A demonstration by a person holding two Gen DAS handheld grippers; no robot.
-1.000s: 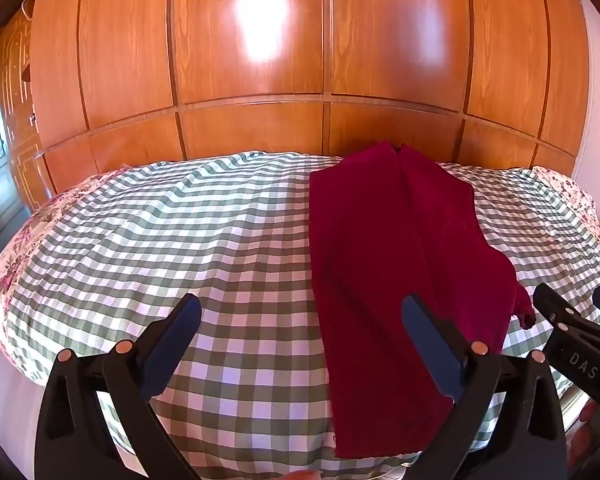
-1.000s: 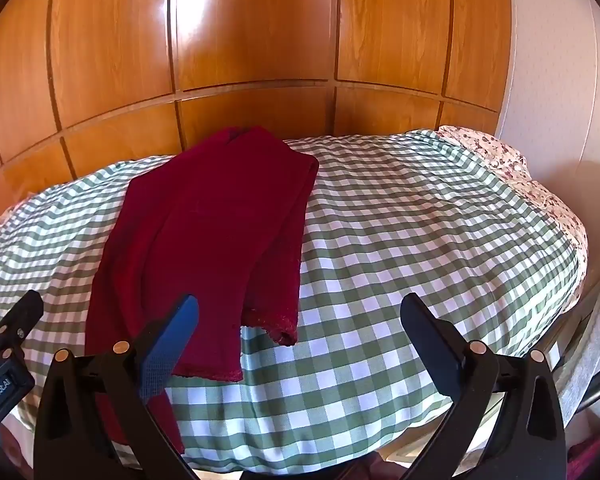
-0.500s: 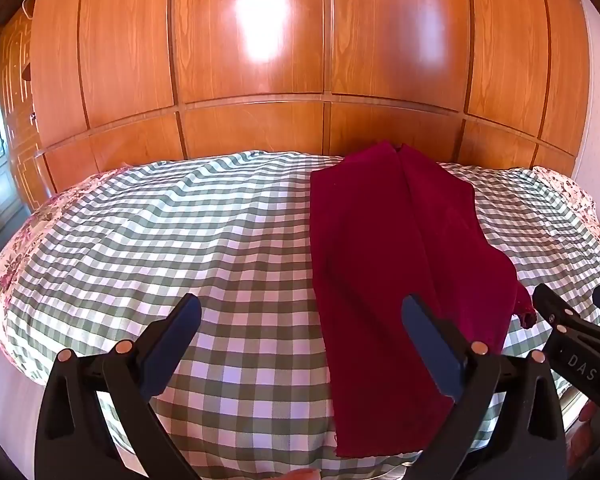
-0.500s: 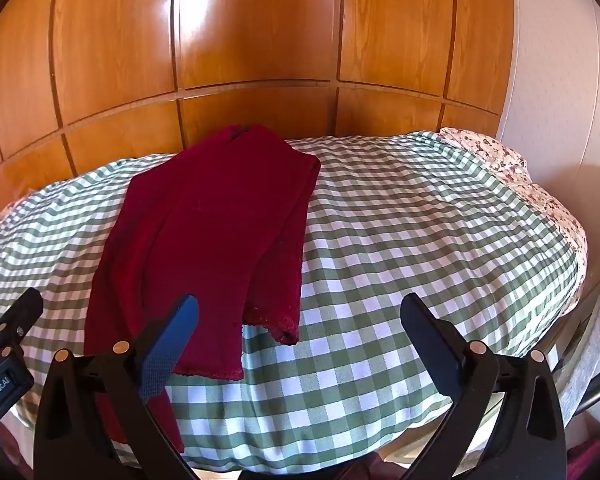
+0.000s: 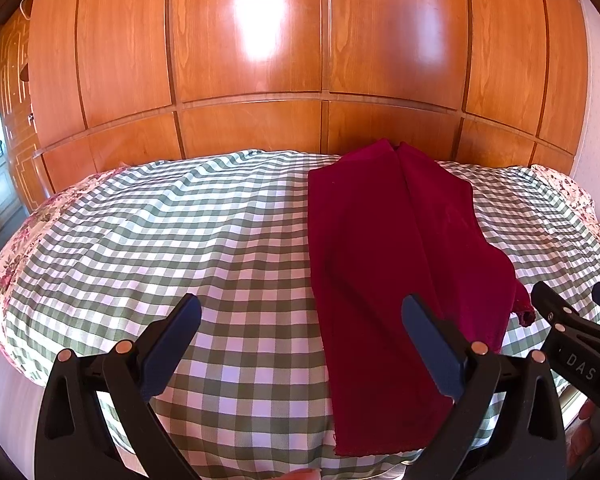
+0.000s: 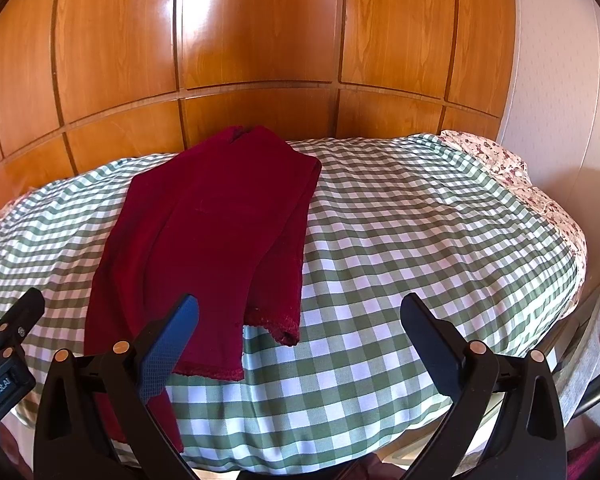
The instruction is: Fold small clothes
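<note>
A dark red garment (image 5: 388, 248) (image 6: 216, 224) lies flat on the green-and-white checked bedspread (image 5: 180, 240) (image 6: 420, 220), running from the far edge towards me, with its two sides folded in lengthwise. My left gripper (image 5: 300, 312) is open and empty, held above the near edge, its right finger over the garment's near part. My right gripper (image 6: 298, 312) is open and empty too, its left finger over the garment's lace-trimmed hem (image 6: 210, 370). Each gripper shows at the edge of the other's view: the right gripper (image 5: 572, 320) and the left gripper (image 6: 4, 336).
A glossy wooden panelled wardrobe (image 5: 300, 60) stands right behind the bed. A floral sheet edge (image 6: 512, 168) shows at the bed's right end and a white wall (image 6: 560, 80) beyond it. Stacked items (image 6: 592, 344) stand on the floor at lower right.
</note>
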